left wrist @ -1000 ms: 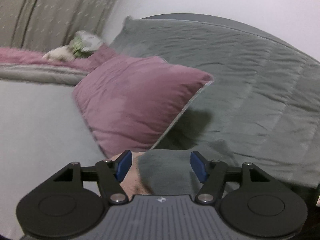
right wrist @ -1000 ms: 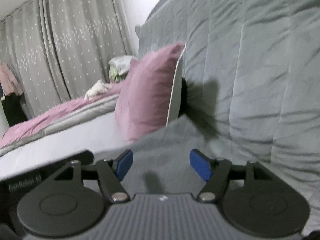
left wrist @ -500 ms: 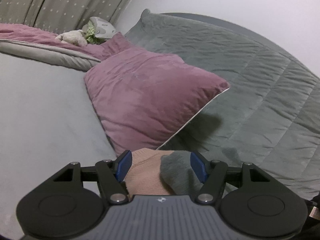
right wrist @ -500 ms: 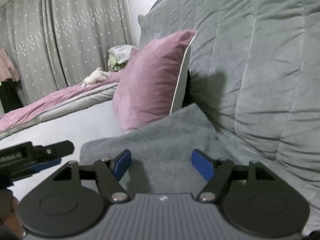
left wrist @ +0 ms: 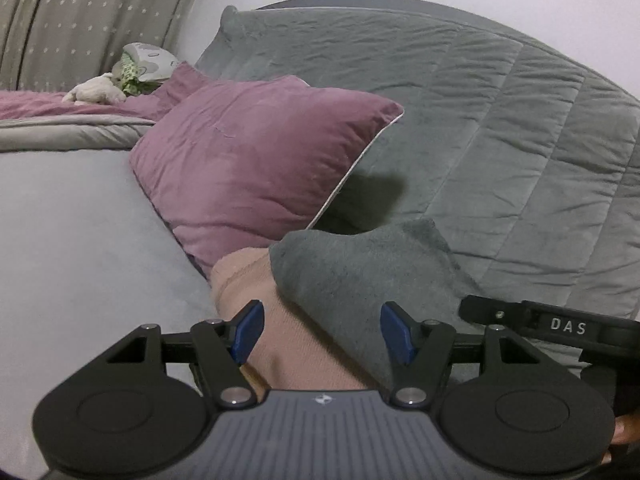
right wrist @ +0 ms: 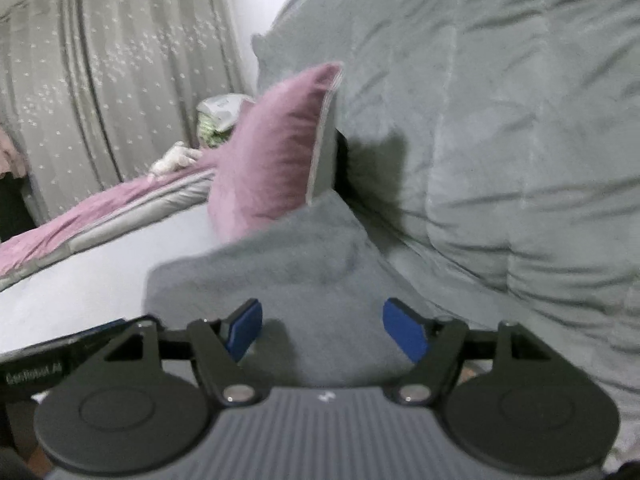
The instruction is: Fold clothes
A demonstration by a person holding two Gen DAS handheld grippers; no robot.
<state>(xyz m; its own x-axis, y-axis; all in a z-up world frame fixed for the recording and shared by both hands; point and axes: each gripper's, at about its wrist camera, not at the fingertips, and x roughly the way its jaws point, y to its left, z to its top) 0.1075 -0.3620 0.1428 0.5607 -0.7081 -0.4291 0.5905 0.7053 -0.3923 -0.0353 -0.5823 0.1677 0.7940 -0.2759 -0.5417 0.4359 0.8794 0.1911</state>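
Item: grey garment (left wrist: 360, 268), lying on the bed in front of the purple pillow (left wrist: 256, 168), overlapping a pink garment (left wrist: 280, 332). Your left gripper (left wrist: 322, 334) and right gripper (right wrist: 324, 330): fingers apart, gripping nothing.

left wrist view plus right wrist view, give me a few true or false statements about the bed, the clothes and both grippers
1. A grey garment lies partly over a peach garment. True.
2. The left gripper is clamped shut on the peach garment. False: its jaws stand apart, with cloth between the blue pads.
3. A purple pillow leans against the grey quilt. True.
4. The right gripper holds the purple pillow. False: its jaws are open over the grey garment; the pillow lies beyond.
5. A pale soft toy lies at the far end of the bed. True.
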